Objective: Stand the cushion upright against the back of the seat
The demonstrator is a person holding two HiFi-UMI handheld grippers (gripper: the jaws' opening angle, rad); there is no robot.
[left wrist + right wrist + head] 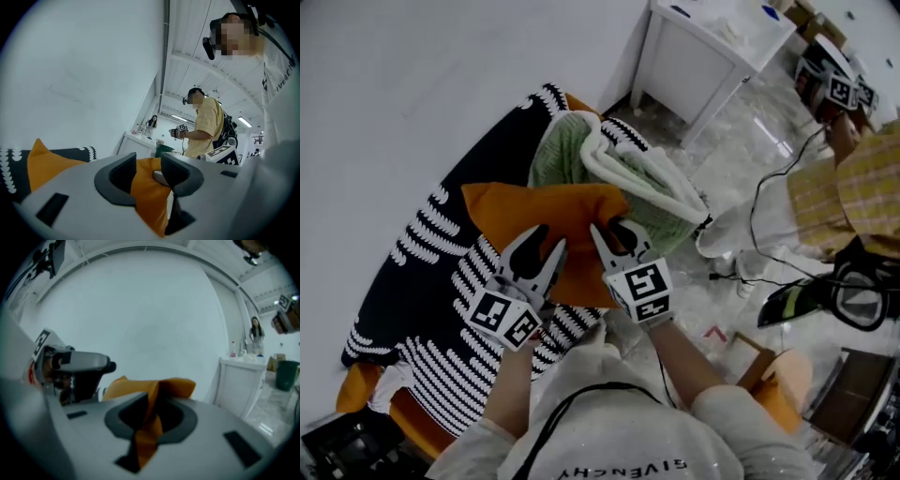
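Note:
An orange cushion [534, 211] is lifted over a seat draped in a black-and-white patterned cover [441, 281]. My left gripper [546, 246] is at the cushion's near edge. In the left gripper view the orange fabric [150, 197] hangs between the parted jaws of this gripper [147, 173], which is open. My right gripper [611, 230] is at the cushion's near right edge. In the right gripper view it [152, 416] is shut on a pinched fold of the cushion [140, 385]. The left gripper [70, 364] shows at the left of that view.
A green blanket [558, 159] and a white chunky-knit throw [647, 183] lie on the seat beyond the cushion. A white wall [412, 84] runs behind it. A white table [712, 47] stands at the back right. Another person in a yellow checked shirt [853, 197] stands at the right, cables [769, 202] on the floor.

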